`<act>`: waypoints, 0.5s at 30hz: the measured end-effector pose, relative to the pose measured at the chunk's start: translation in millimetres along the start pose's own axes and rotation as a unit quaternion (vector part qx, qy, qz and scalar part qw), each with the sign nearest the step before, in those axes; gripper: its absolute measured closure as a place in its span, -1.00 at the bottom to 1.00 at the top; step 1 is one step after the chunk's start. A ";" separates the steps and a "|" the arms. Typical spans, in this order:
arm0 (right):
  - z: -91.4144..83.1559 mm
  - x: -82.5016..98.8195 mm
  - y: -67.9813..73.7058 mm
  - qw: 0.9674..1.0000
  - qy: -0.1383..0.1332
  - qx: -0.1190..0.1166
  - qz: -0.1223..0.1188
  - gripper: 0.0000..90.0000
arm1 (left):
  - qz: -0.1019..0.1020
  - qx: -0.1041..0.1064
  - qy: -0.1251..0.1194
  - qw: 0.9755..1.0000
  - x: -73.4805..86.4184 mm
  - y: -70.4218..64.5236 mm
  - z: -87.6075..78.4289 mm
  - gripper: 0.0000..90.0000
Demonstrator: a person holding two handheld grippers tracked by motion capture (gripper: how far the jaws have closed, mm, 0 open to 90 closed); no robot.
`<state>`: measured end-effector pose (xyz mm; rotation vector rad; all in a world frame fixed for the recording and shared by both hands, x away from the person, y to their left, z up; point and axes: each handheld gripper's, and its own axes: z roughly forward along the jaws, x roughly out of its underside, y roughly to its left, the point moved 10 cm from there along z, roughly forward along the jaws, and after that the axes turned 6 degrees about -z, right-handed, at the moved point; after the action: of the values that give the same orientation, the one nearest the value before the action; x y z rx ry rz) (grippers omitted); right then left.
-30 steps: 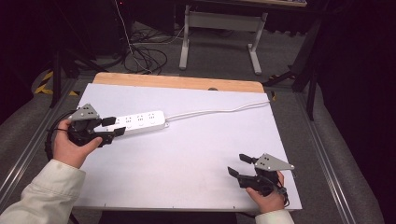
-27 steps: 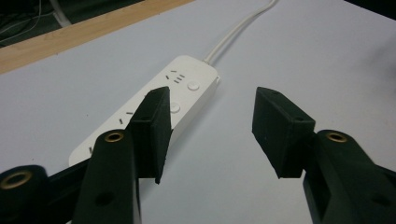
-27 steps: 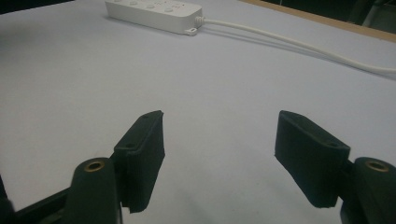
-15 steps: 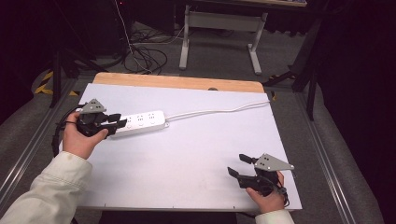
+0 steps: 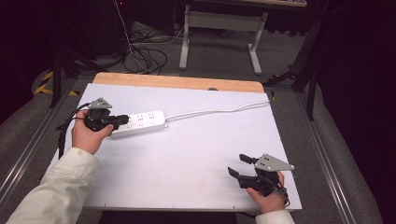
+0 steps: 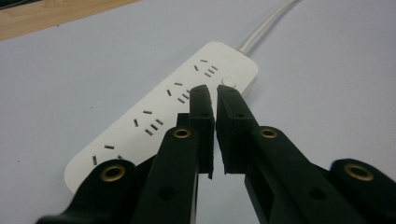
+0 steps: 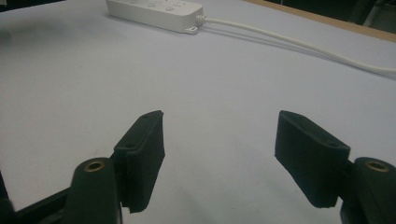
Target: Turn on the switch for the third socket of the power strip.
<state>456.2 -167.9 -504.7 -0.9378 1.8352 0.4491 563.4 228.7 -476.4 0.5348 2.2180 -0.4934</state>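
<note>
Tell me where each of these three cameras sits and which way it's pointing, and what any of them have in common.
High view: above the person's side, facing forward and down on the table; forearms, both hands.
Left gripper view: rides the left gripper, jaws nearly together, nothing between them, above the power strip.
Right gripper view: rides the right gripper, jaws wide apart, facing across the table.
Shared: all three show the power strip and its white cord.

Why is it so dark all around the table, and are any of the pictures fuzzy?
In the high view, light falls on the white table while the floor behind stays dim. In the left gripper view, the power strip looks sharp; the black parts at the bottom edge blur. In the right gripper view, the cord looks soft and the power strip casts a faint shadow.
</note>
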 end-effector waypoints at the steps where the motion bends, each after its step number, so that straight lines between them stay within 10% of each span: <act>1: -0.1 -0.1 -0.1 1.000 0.000 0.000 -0.001 -0.25 | -0.002 0.000 0.002 1.000 0.5 1.0 1.5 0.94; 15: -0.9 0.2 -0.5 1.000 -0.002 0.000 -0.001 -0.25 | 0.003 -0.021 0.020 1.000 10.9 15.6 21.1 1.00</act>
<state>455.9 -168.9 -504.4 -0.9376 1.8315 0.4499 577.8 233.4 -500.5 0.5326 2.2588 -0.4355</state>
